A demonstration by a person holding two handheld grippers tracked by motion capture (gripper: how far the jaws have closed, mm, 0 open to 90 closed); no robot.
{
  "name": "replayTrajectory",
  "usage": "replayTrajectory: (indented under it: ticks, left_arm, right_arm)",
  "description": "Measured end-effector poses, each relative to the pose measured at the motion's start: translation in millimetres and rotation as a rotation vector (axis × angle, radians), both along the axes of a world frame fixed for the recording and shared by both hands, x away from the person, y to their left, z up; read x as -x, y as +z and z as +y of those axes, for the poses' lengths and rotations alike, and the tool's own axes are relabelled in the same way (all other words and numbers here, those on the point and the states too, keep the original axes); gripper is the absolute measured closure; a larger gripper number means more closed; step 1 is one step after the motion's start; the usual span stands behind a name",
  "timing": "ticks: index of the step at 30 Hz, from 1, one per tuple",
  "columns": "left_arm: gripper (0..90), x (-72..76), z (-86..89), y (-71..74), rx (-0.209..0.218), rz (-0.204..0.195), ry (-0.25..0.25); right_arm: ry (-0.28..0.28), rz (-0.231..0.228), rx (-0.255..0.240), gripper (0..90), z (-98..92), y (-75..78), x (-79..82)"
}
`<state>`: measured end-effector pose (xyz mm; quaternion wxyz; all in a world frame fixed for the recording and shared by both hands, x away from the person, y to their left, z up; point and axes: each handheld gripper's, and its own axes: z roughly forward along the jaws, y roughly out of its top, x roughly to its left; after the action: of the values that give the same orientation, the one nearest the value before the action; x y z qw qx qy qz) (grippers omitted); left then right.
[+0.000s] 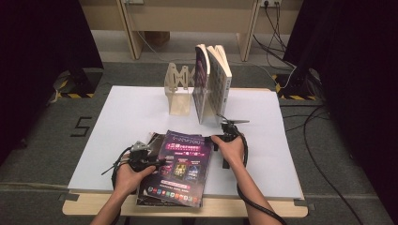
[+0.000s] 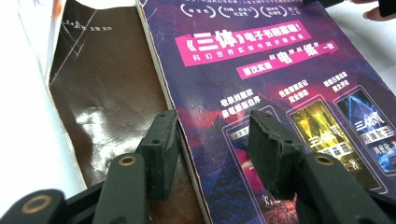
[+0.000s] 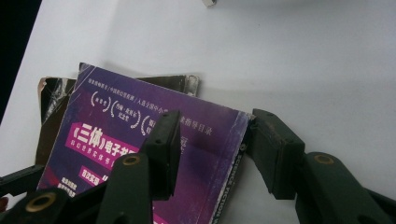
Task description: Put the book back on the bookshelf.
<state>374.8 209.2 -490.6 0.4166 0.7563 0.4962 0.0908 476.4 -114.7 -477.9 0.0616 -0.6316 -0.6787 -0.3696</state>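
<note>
A purple paperback (image 1: 183,166) lies flat near the table's front edge, on top of a dark brown book (image 1: 154,139). My left gripper (image 1: 159,162) is at the purple book's left edge. In the left gripper view its jaws (image 2: 212,126) straddle that edge, one over the brown book (image 2: 107,93), the other over the purple cover (image 2: 280,70), with a gap showing. My right gripper (image 1: 213,139) is at the far right corner. In the right gripper view its jaws (image 3: 215,123) stand wide around the corner of the purple book (image 3: 140,135), with the brown book (image 3: 51,91) peeking out behind.
Two or three books (image 1: 211,84) stand upright at the back of the white table top (image 1: 126,117), next to a pale wooden book rack (image 1: 178,91). The books in front overhang the table's front edge. Cables run across the floor on the right.
</note>
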Motion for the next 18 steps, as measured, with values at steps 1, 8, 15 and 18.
replayTrajectory:
  ticks: [1,8,15,18]
  left_arm:
    - [52.9,0.0,0.0,0.1,-0.001,0.001,-0.001]
    - [52.6,0.1,0.0,0.1,0.002,0.003,0.003]
    - [51.9,0.2,0.7,0.2,0.008,0.007,0.002]
    - [50.0,-0.4,1.5,0.4,0.019,0.014,-0.002]
  right_arm:
    - [0.0,0.001,-0.007,54.4,0.1,-0.5,0.2]
    - [0.025,0.026,-0.05,56.7,4.4,-1.4,3.1]
    - [0.042,-0.037,-0.032,73.1,10.4,12.4,6.5]
    - [0.064,-0.068,-0.029,78.5,12.2,21.6,8.6]
